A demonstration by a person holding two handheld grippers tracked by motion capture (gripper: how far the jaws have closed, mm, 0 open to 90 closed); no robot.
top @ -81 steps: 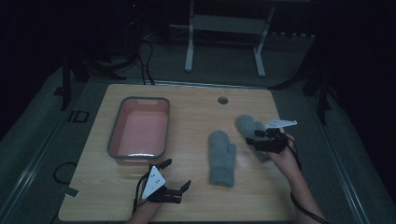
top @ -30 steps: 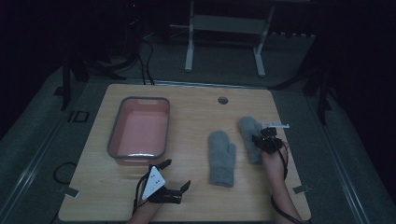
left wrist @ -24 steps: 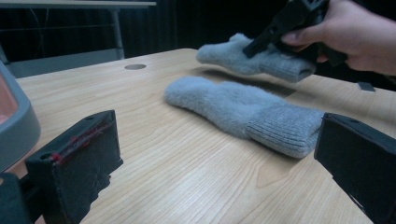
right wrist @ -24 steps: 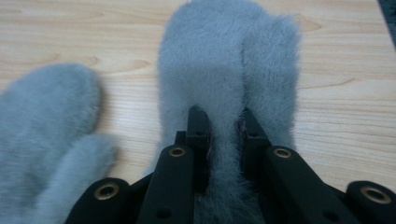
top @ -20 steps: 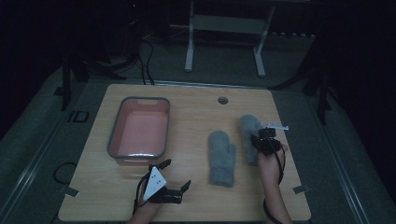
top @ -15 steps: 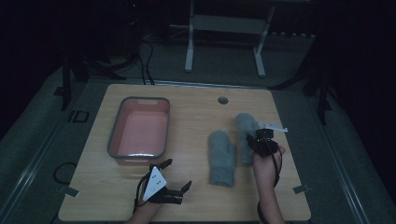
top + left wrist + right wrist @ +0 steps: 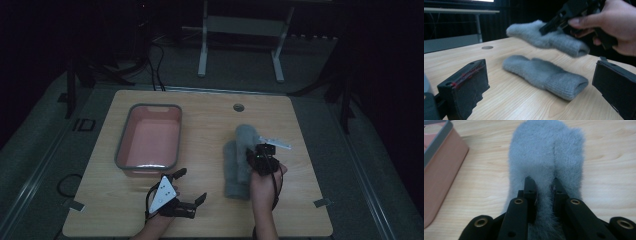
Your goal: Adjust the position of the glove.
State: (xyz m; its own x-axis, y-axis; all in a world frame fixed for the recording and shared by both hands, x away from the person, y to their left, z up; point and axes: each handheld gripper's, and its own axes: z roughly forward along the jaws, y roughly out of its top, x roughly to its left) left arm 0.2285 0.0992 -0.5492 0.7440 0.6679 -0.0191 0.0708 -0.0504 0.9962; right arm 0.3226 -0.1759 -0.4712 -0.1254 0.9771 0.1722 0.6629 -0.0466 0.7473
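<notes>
Two grey woolly mittens are on the right half of the table. One mitten (image 7: 544, 75) lies flat on the wood (image 7: 231, 172). My right gripper (image 7: 256, 155) is shut on the second mitten (image 7: 244, 140), pinching its fabric (image 7: 544, 165) between the jaws and holding it off the table, above and partly over the lying one (image 7: 549, 37). My left gripper (image 7: 189, 187) rests open near the table's front edge, its two jaws wide apart with nothing between them, facing the mittens.
A pink tub with a grey rim (image 7: 120, 150) stands on the left half of the table; its corner (image 7: 439, 160) lies left of the held mitten. A round cable hole (image 7: 238, 107) sits at the back. Floor cables and a metal stand lie beyond the table.
My right gripper has carried the second mitten leftward and a little toward the person, until it overlaps the lying mitten. The left gripper has stayed still.
</notes>
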